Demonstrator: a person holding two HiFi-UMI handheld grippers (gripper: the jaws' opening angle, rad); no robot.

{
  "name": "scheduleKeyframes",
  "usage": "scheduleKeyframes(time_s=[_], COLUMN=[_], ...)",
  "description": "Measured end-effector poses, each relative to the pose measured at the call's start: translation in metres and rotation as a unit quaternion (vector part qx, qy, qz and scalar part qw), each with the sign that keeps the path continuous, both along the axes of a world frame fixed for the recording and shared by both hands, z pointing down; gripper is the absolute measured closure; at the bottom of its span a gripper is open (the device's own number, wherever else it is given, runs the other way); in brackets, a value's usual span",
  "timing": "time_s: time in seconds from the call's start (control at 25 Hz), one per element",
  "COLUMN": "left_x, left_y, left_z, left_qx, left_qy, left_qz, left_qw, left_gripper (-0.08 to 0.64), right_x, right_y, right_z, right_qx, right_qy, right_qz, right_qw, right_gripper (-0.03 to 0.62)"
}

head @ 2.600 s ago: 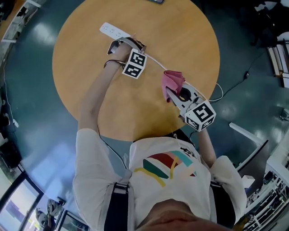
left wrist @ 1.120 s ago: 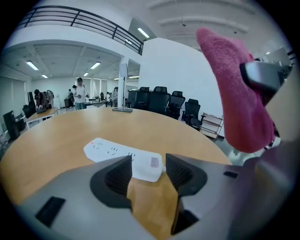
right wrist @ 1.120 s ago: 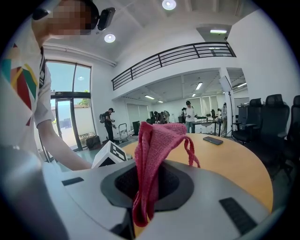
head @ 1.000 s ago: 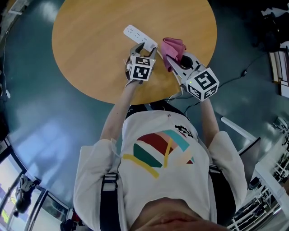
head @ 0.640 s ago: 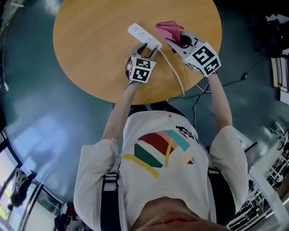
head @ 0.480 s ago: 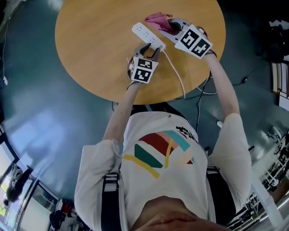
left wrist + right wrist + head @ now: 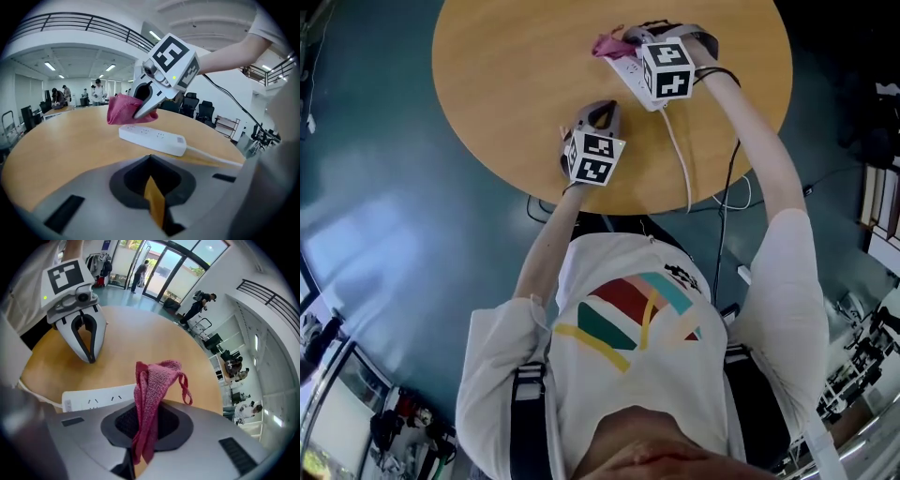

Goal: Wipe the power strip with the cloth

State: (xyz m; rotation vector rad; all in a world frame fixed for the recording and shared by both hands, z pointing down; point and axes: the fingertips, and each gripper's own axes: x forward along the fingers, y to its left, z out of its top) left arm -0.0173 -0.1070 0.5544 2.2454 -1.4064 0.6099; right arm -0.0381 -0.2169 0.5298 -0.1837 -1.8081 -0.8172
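The left tool (image 7: 601, 107) has just let go. A second ago its jaws stood wide at the cable end of the long white plastic power strip (image 7: 630, 73). Now they are drawn together on nothing, with only a thin orange sliver between them in the left gripper view. The tool sits back on the round wooden counter (image 7: 506, 66), near the strip but clear of it. Over the same second the right tool (image 7: 623, 42) has swung up from the counter's near side to the strip's far end. Its jaws are clamped on the pink knitted cloth (image 7: 605, 44), which hangs from the tips in a bunched fold. In the left gripper view the cloth sits right at the far end of the strip, above its sockets, though no view settles whether it is pressing on the plastic. The strip lies flat on the counter's right part, and its white cable (image 7: 680, 150) trails back over the near edge. The wiping looks about to begin, with none of the strip's length covered yet. With the left tool off it, the strip is probably unsteadied and could slide under a firm stroke. No container stands on the counter.
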Motion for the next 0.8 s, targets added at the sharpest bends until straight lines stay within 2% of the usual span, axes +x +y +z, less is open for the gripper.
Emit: scheduleKeyframes(time_s=[0.32, 0.44, 0.6, 0.8], left_x=[-0.022, -0.022, -0.028, -0.027], left_y=[0.002, 0.004, 0.009, 0.016], left_z=[0.002, -0.005, -0.005, 0.004], left_qx=[0.003, 0.007, 0.007, 0.008], left_qy=[-0.016, -0.025, -0.016, -0.02], left_qz=[-0.003, 0.003, -0.002, 0.001], left_qw=[0.9999, 0.9997, 0.9998, 0.9998], left_gripper=[0.518, 0.518, 0.518, 0.518], right_x=[-0.024, -0.018, -0.008, 0.015], right_y=[-0.005, 0.007, 0.031, 0.061], right_z=[0.012, 0.008, 0.014, 0.023], right_qx=[0.034, 0.037, 0.043, 0.032], right_qy=[0.026, 0.029, 0.036, 0.037], right_qz=[-0.025, -0.029, -0.037, -0.027], right_qw=[0.999, 0.998, 0.998, 0.998], right_gripper=[0.554, 0.554, 0.554, 0.554])
